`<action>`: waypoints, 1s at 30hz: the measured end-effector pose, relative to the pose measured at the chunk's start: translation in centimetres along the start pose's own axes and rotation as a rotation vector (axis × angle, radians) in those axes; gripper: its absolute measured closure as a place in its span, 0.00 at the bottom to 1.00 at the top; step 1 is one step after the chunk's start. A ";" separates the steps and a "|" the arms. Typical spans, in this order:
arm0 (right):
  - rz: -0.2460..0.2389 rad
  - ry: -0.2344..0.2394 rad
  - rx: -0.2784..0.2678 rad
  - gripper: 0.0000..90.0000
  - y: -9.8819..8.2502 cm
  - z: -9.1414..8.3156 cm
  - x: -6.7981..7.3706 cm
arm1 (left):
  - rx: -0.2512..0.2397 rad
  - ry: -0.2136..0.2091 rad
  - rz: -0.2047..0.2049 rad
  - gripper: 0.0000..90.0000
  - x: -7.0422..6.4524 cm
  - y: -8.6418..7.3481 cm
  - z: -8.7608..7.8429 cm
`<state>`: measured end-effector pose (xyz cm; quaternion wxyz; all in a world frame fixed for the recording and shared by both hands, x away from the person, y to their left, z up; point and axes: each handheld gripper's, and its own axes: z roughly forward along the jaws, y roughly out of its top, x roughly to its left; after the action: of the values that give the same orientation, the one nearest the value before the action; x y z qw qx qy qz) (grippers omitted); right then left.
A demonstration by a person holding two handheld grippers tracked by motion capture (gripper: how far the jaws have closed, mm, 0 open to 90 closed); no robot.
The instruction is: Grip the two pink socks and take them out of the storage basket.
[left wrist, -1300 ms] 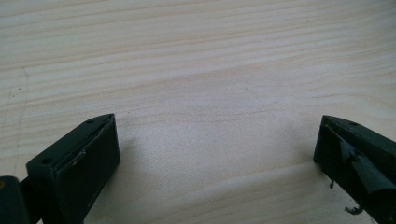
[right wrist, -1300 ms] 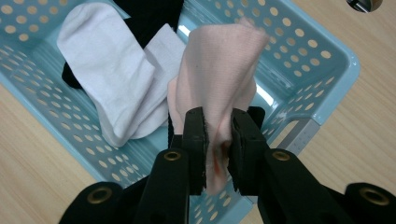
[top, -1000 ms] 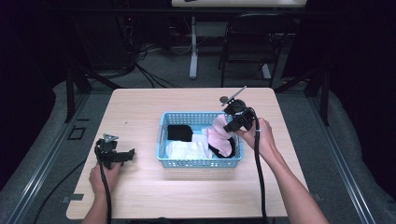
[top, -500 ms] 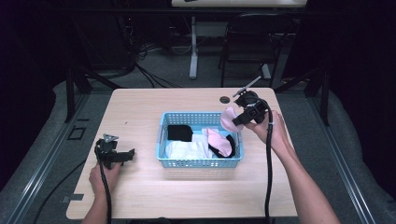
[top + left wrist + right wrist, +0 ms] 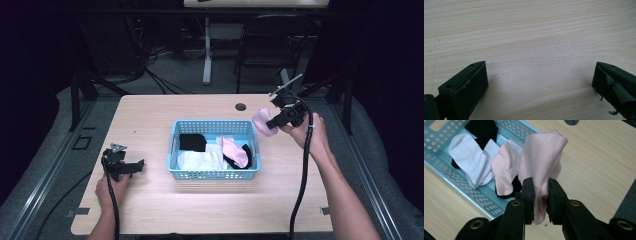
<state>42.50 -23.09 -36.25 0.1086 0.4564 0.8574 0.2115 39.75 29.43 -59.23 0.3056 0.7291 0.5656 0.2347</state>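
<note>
The right tool (image 5: 270,122) pinches a pink sock (image 5: 261,121) between its black jaws, pressed together on the fabric; in the right gripper view the sock (image 5: 541,162) stands up from the grip in a folded bunch, its long axis running along the jaws and away from the hand. It hangs in the air just past the right end of the blue basket (image 5: 172,145), over bare wood of the surface (image 5: 150,110), so the likely set-down spot lies directly below and to the right, on the side of the right hand. The left tool (image 5: 122,166) rests on the surface well left of the basket with its jaws spread and nothing between them. A second pink sock (image 5: 235,151), a white sock (image 5: 197,160) and black socks (image 5: 192,142) remain in the basket. Compared with a second ago, the held sock has come up out of the basket and moved right and away, clear of the rim; the left tool has kept its place.
</note>
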 end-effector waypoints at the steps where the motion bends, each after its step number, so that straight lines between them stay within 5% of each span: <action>1: 0.013 -0.003 0.012 0.86 -0.3 -0.2 -0.5 | 0.000 0.000 0.000 0.00 0.0 0.0 0.0; 17: 0.090 -0.040 0.048 0.86 -2.2 -0.7 -3.9 | 0.000 0.000 0.000 0.00 0.0 0.0 0.0; 30: 0.178 -0.054 0.131 0.86 -4.2 2.5 -6.8 | -0.001 0.001 0.000 0.00 0.0 0.0 0.0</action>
<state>44.12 -30.13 -40.45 0.0823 0.5425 0.8221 0.1515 39.75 29.42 -59.23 0.3055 0.7290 0.5656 0.2353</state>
